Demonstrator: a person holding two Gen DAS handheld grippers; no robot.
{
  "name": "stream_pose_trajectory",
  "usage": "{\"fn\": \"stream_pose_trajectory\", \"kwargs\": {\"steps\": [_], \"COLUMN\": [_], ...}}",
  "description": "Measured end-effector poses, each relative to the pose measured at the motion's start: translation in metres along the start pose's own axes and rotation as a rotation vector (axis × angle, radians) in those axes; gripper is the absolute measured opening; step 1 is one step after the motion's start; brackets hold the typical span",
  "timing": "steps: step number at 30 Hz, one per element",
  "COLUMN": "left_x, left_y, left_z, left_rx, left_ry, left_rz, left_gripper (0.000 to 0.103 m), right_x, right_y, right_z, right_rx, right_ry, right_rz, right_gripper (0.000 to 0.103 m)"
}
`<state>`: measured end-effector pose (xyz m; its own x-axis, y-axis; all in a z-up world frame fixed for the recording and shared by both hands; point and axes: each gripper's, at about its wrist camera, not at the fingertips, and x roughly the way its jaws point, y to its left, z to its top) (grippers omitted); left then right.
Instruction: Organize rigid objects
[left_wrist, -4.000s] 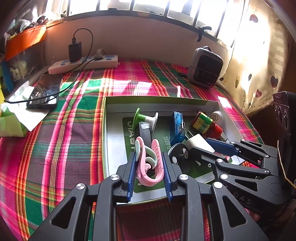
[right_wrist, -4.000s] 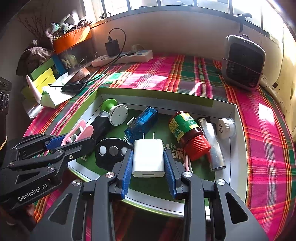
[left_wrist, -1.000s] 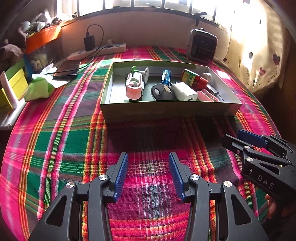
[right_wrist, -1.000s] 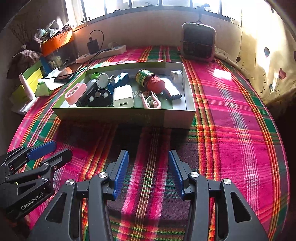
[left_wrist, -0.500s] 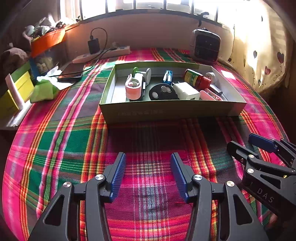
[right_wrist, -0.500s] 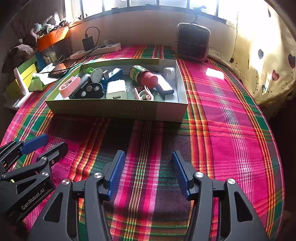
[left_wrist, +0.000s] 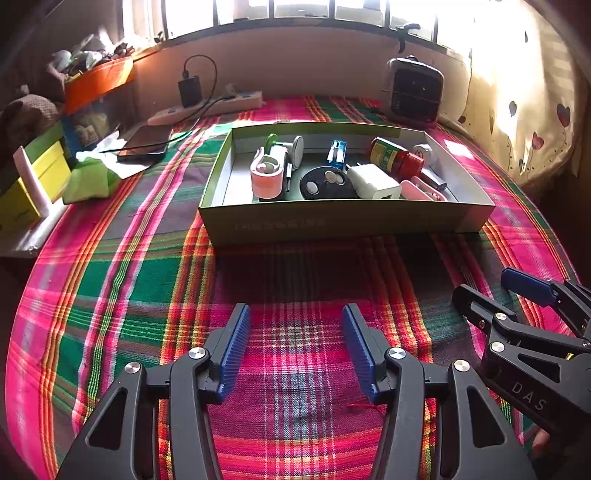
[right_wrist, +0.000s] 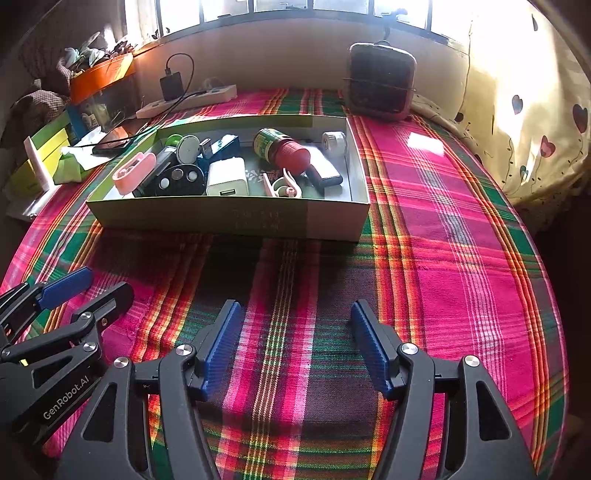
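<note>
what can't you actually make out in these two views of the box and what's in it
- Printing on the box front: left wrist view, too faint and small to read.
- Bottle label: right wrist view, too small.
- Foot of the pink case: left wrist view, hidden by the box's near wall.
- Right tongs: left wrist view, cut off by the right edge.

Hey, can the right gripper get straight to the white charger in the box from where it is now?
Probably yes. The right gripper is empty, its jaws opening, and only bare cloth lies before the box. The white charger sits uncovered behind the near wall, so it must reach over that.
</note>
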<state>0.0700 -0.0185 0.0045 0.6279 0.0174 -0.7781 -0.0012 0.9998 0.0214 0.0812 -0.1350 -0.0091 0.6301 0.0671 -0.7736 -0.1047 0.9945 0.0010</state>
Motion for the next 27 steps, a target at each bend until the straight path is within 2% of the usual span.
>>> {"fn": "stream_pose_trajectory", "kwargs": {"steps": [27], "left_x": [0.0002], "left_y": [-0.0003], "left_z": [-0.0004], "left_rx": [0.000], "left_ry": [0.000], "left_rz": [0.000], "left_gripper": [0.051], "right_x": [0.0008], "right_y": [0.0009], "right_z": [-0.0002], "right_rx": [-0.003], "right_ry": [0.002], "right_rz": [0.003], "right_gripper": [0.067]}}
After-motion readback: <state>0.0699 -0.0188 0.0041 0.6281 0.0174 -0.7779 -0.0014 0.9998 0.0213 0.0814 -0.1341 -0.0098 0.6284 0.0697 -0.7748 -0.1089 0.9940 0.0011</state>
